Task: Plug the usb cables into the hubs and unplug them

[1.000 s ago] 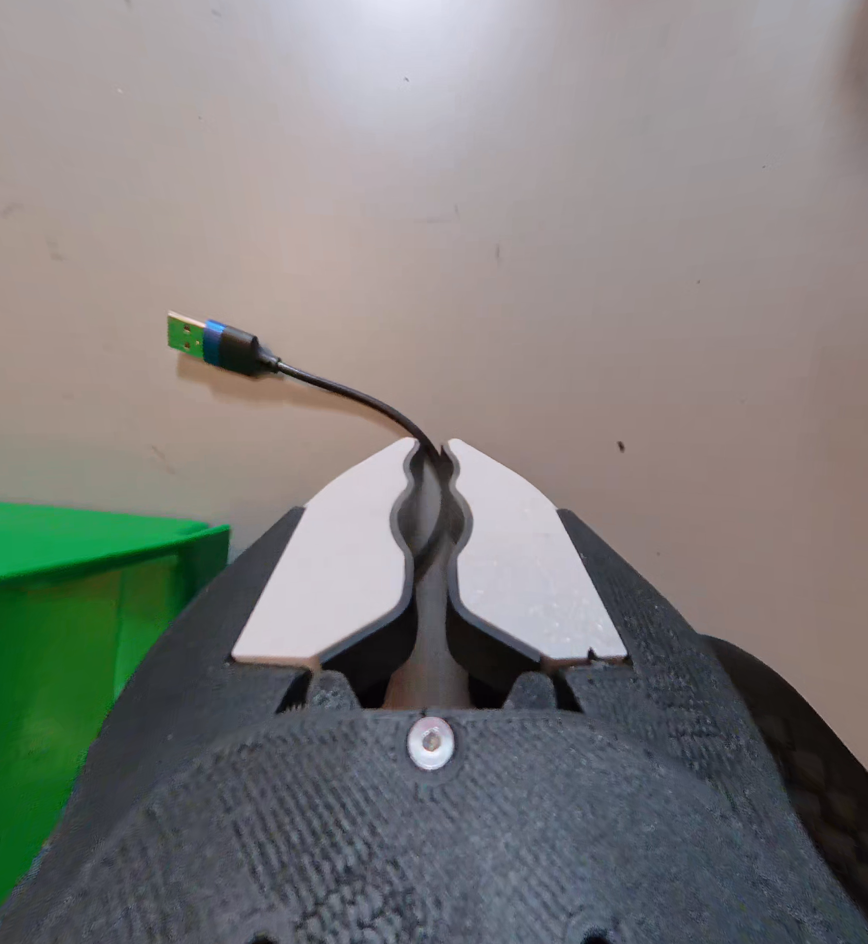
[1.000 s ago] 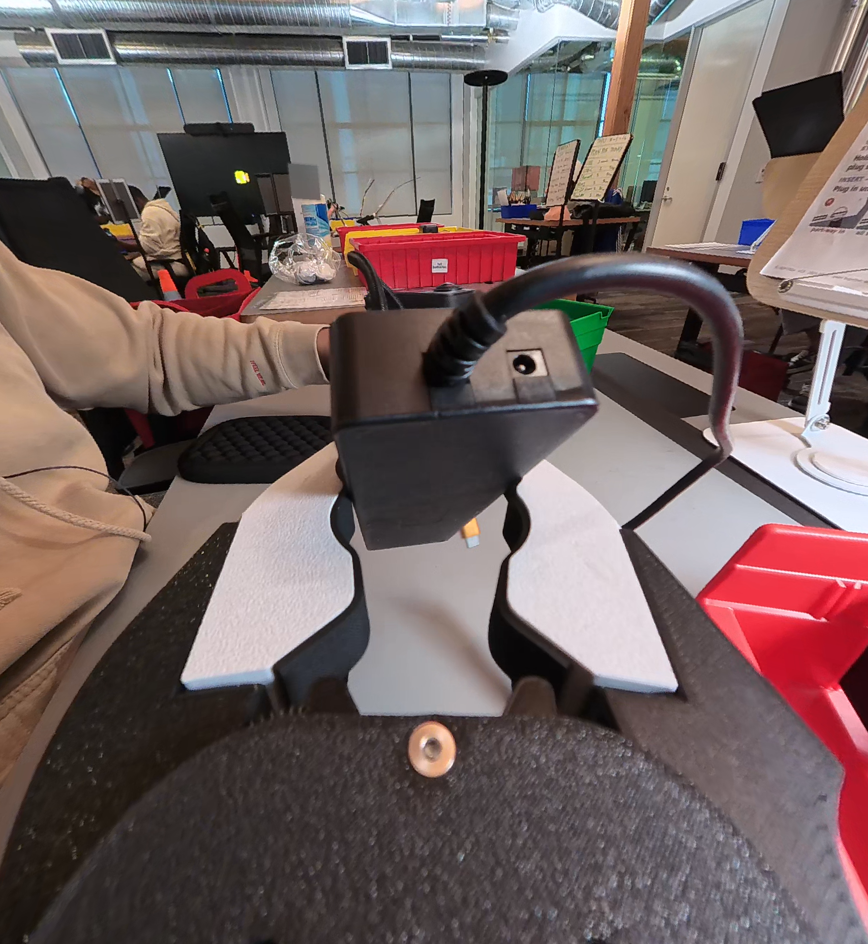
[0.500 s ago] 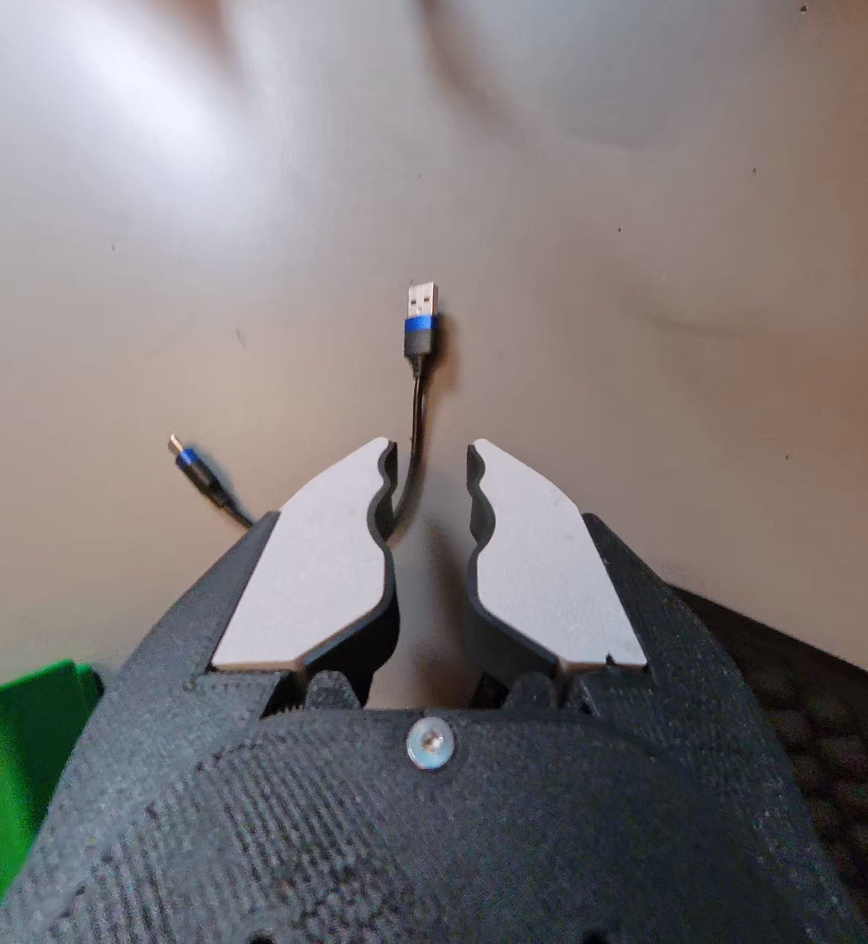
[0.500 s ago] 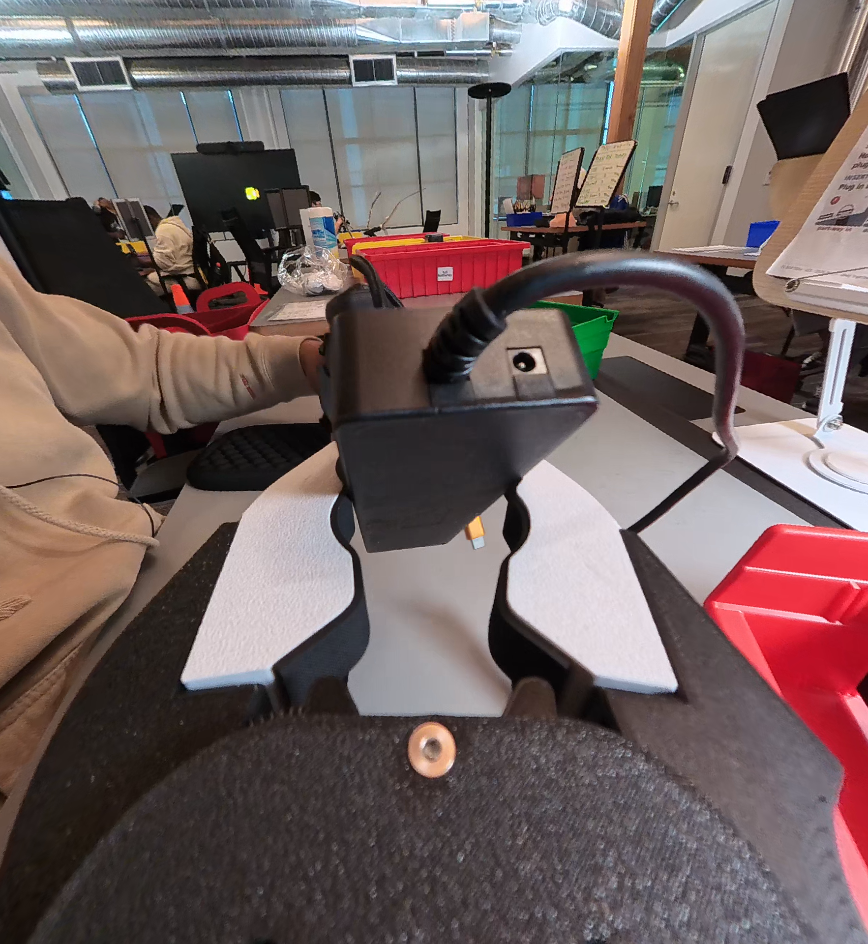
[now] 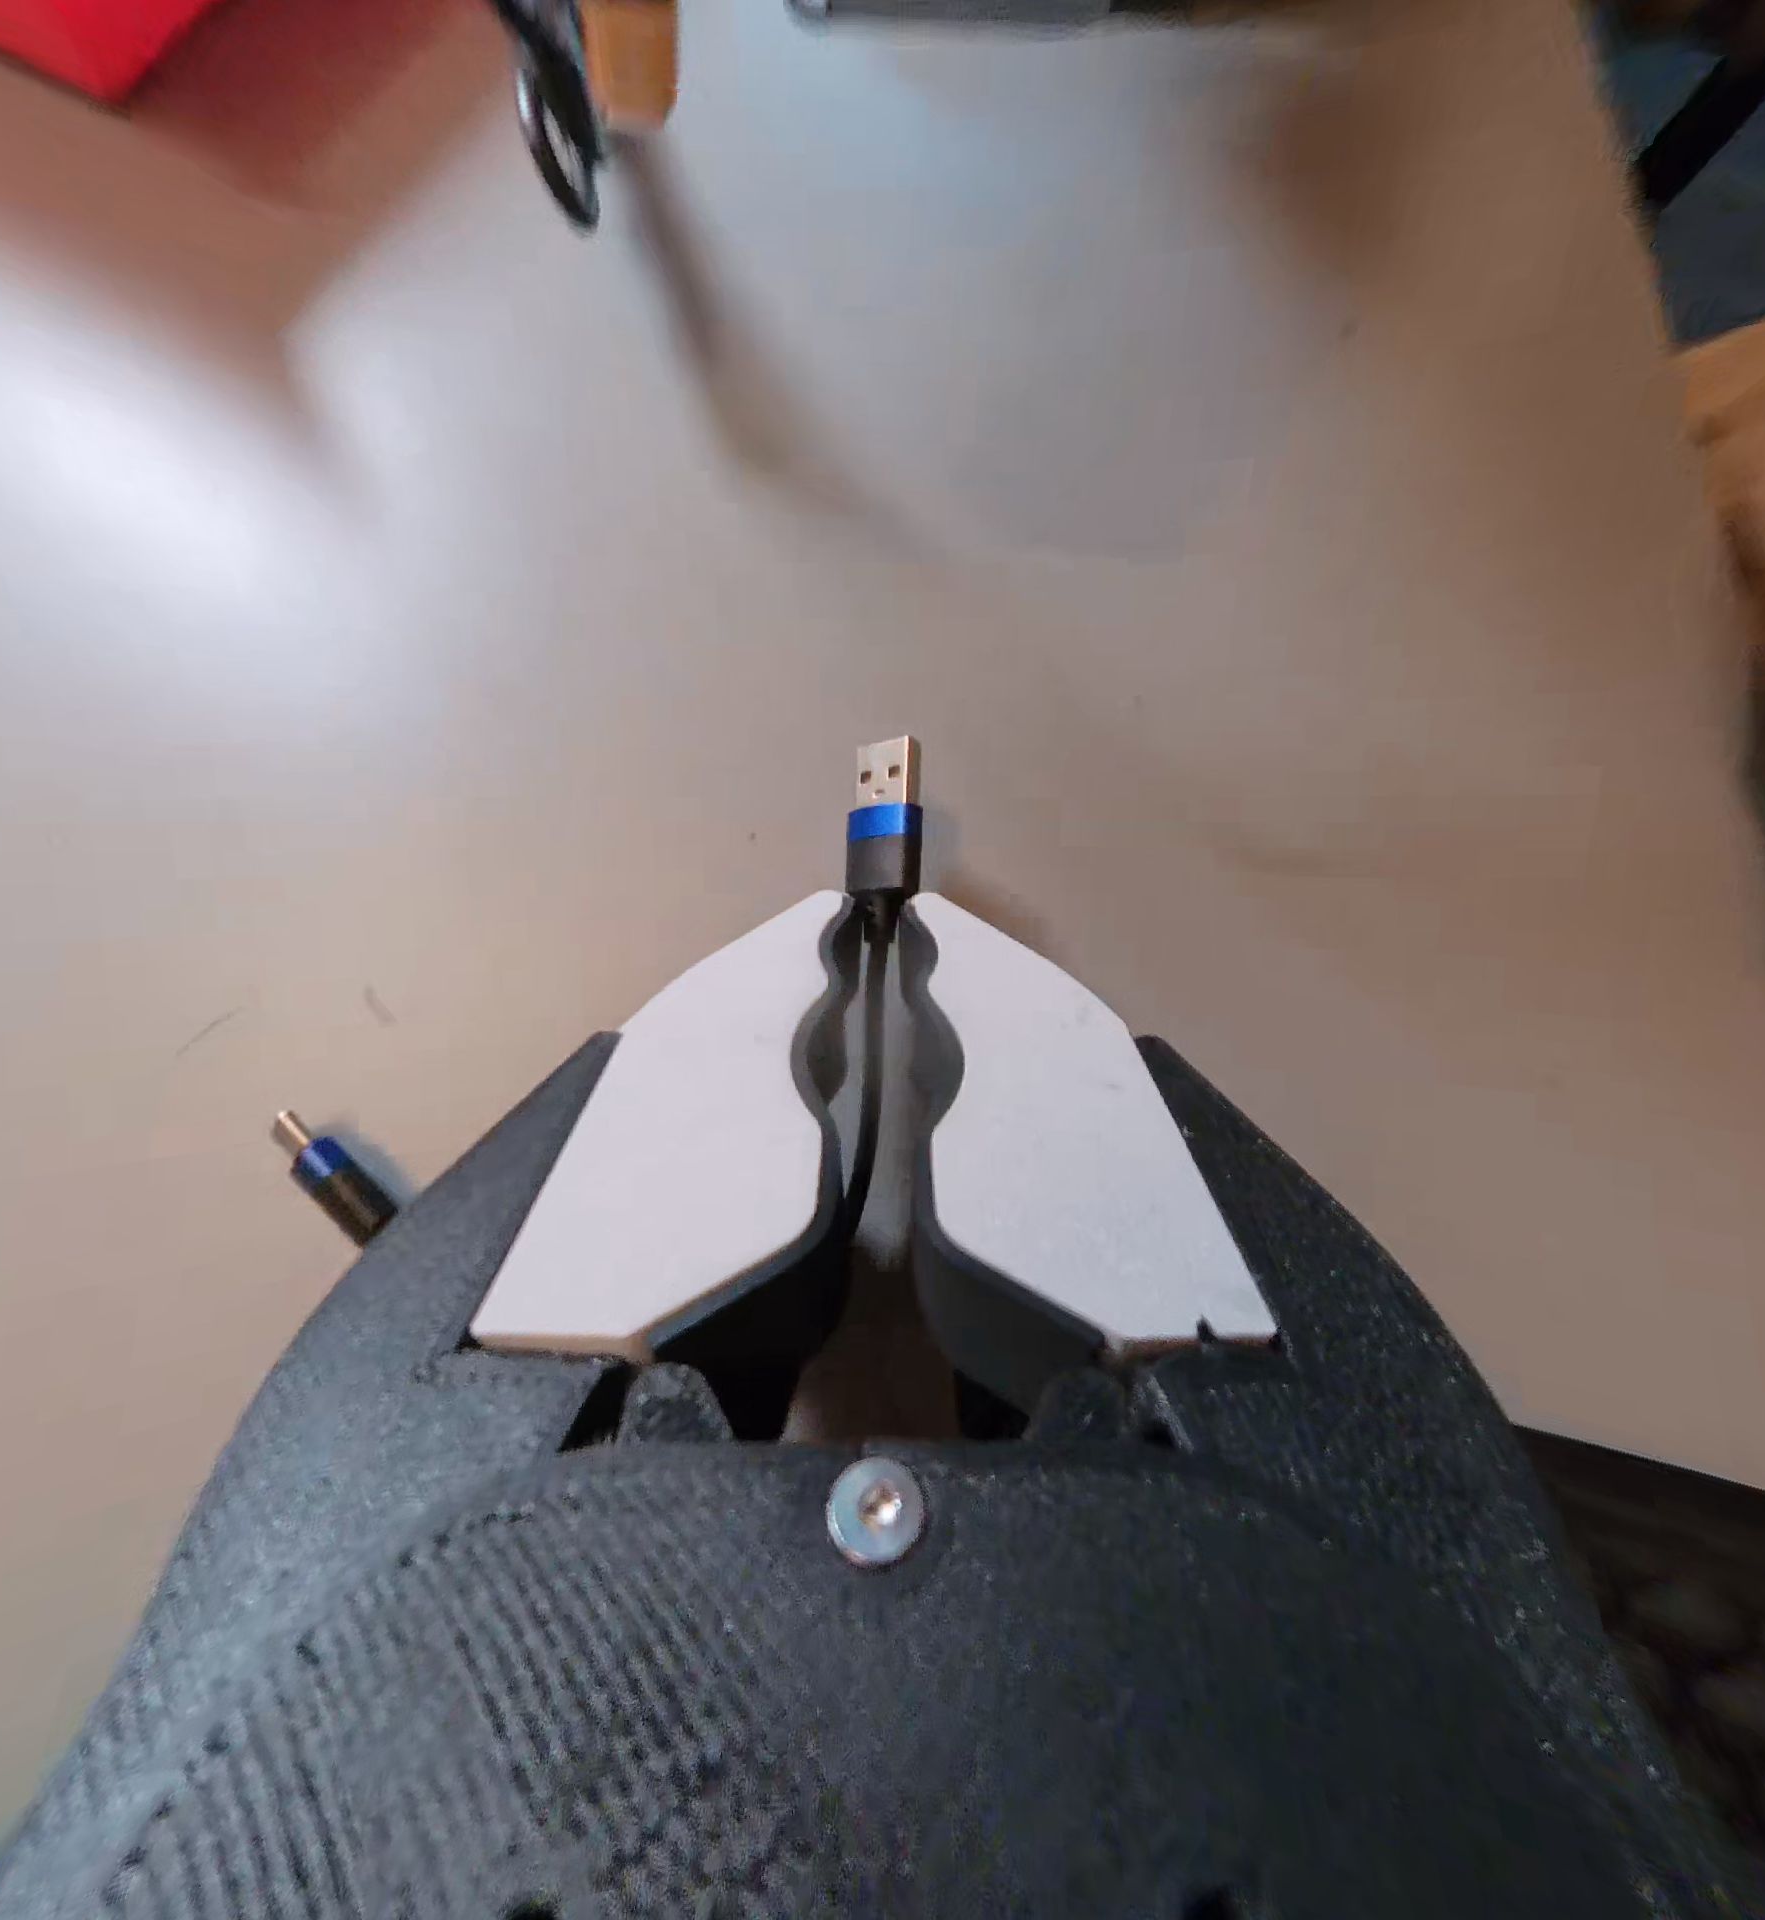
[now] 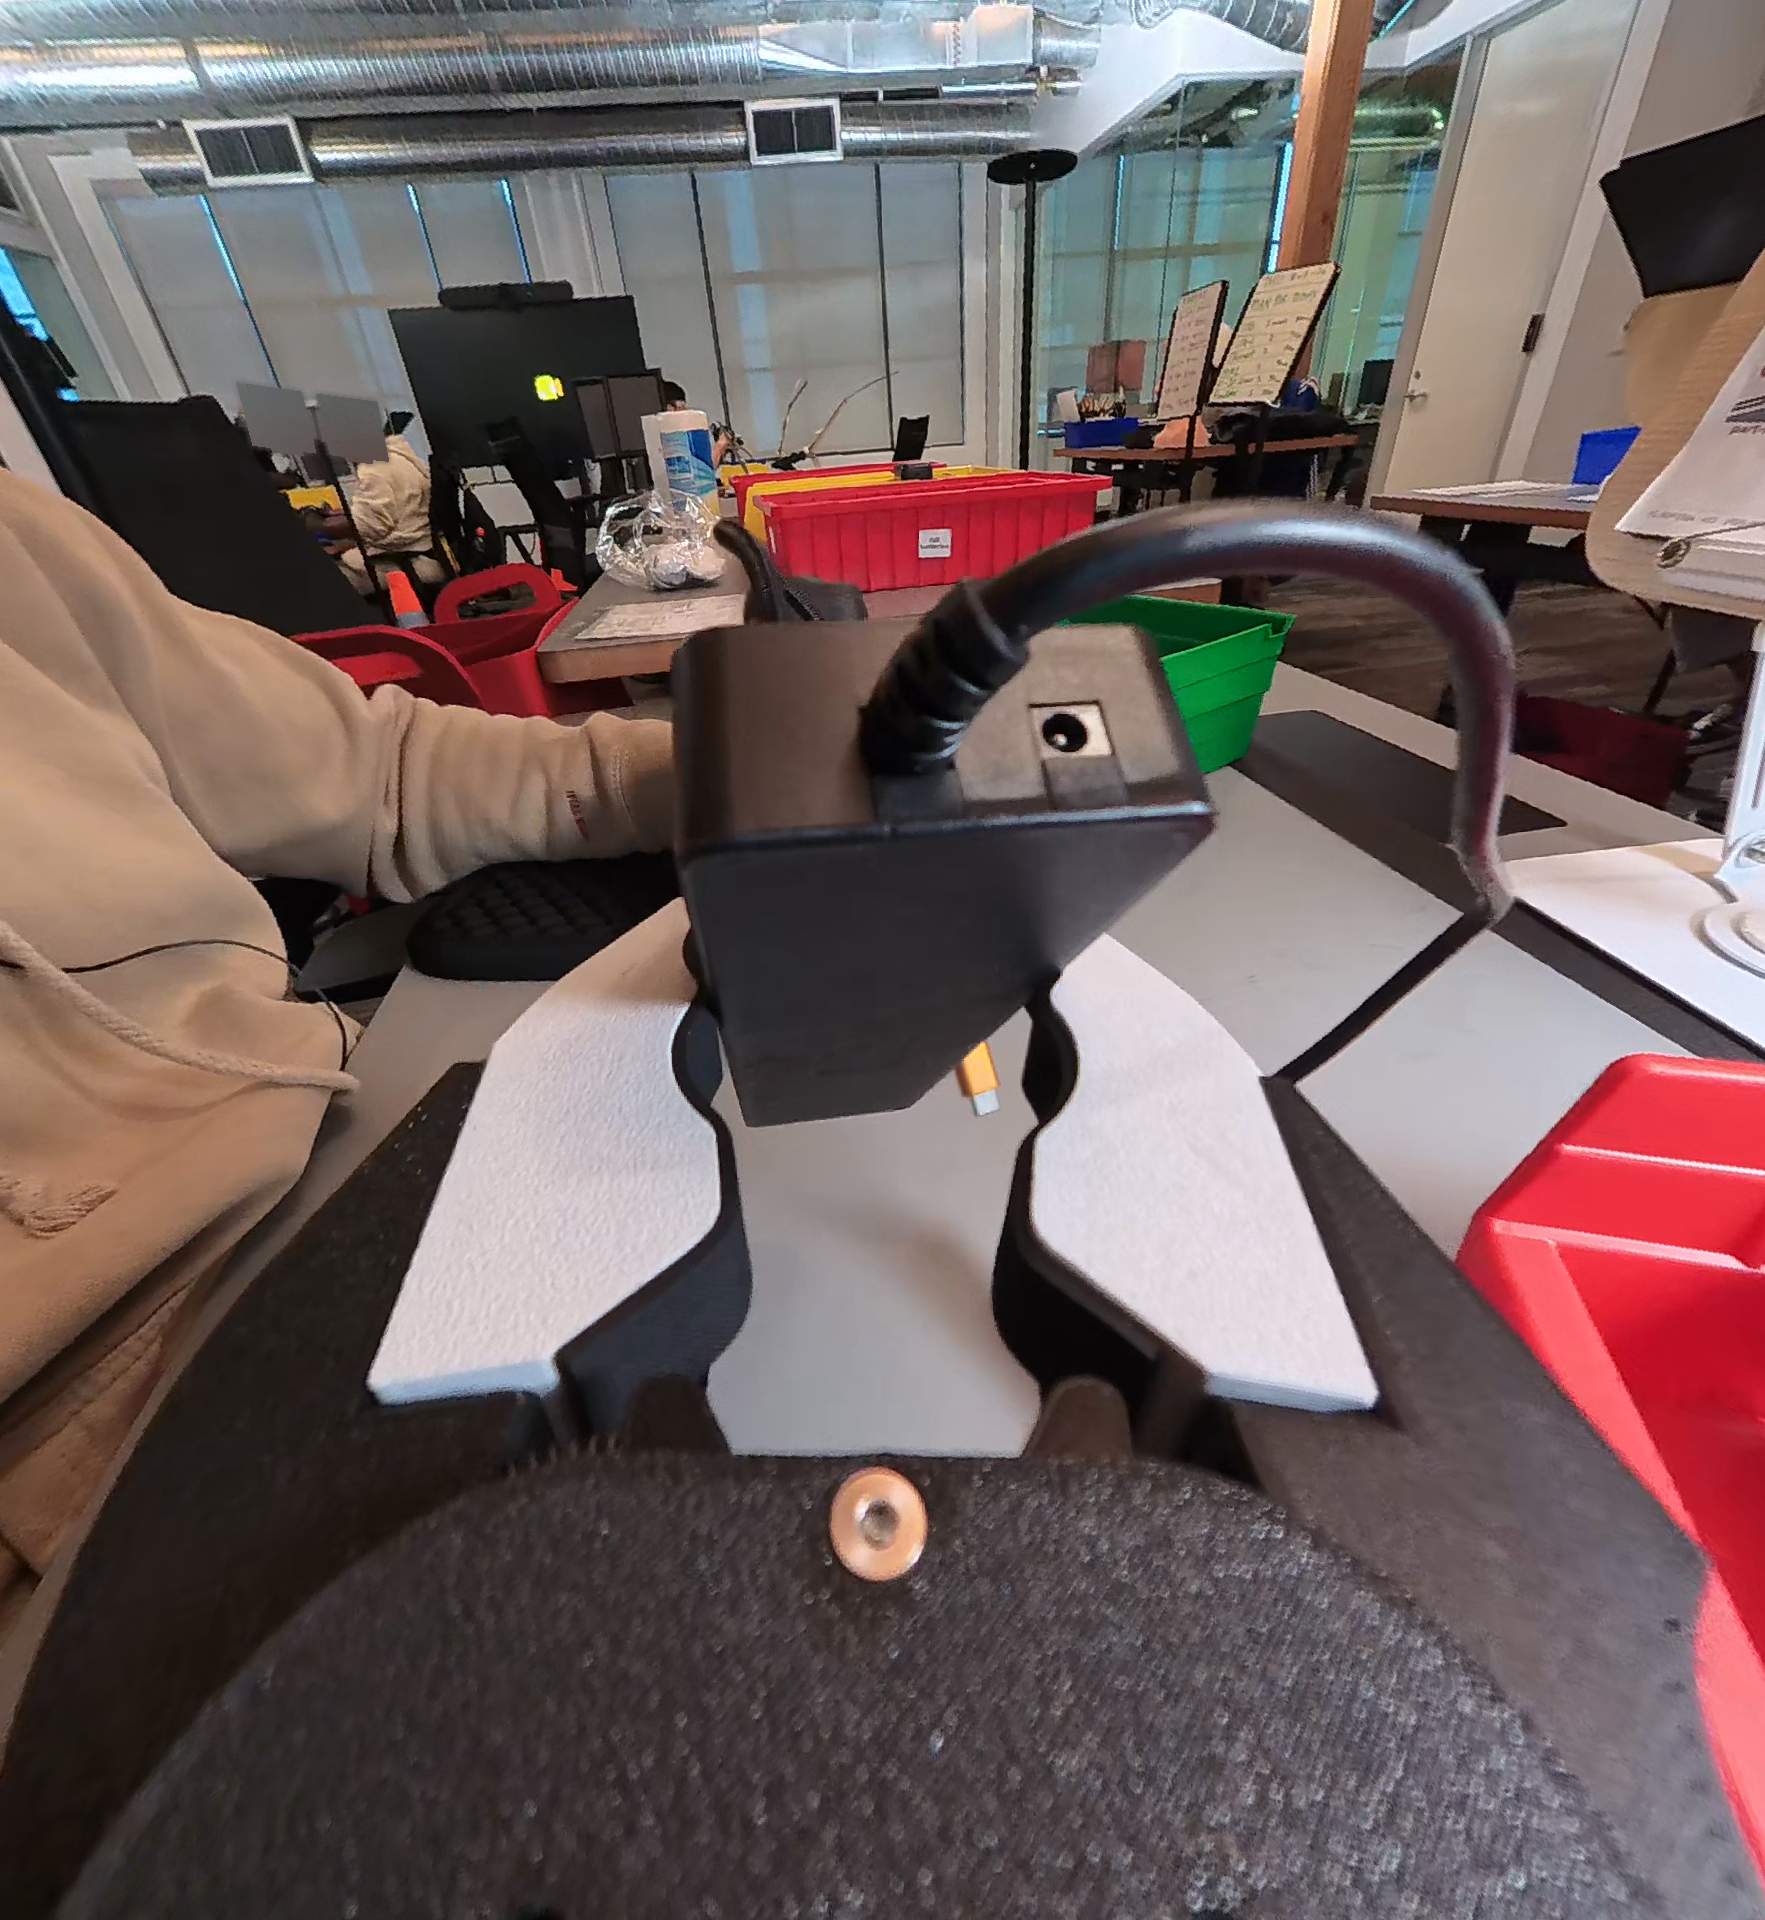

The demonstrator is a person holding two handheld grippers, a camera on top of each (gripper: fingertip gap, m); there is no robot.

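Across pale grey bench [image 6: 1377, 914]: red plastic bin [image 6: 1667, 1247] at right edge. Above bench, right hand-held gripper [image 6: 873, 997] clenched on black box-shaped hub [image 6: 919, 883], thick black lead arching off its top, orange connector [image 6: 977, 1081] peeking below. Left hand-held gripper [image 5: 880, 914] clamped on thin black usb cable [image 5: 865, 1091] just behind blue-banded silver plug [image 5: 885, 821], plug pointing forward; second small blue-banded plug [image 5: 329, 1169] lies beside gripper. Step likely: bringing plug to hub. Next needs port alignment, straight push.

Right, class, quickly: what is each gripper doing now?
Left gripper: shut on the USB cable, just behind its plug.
Right gripper: shut on the black hub.
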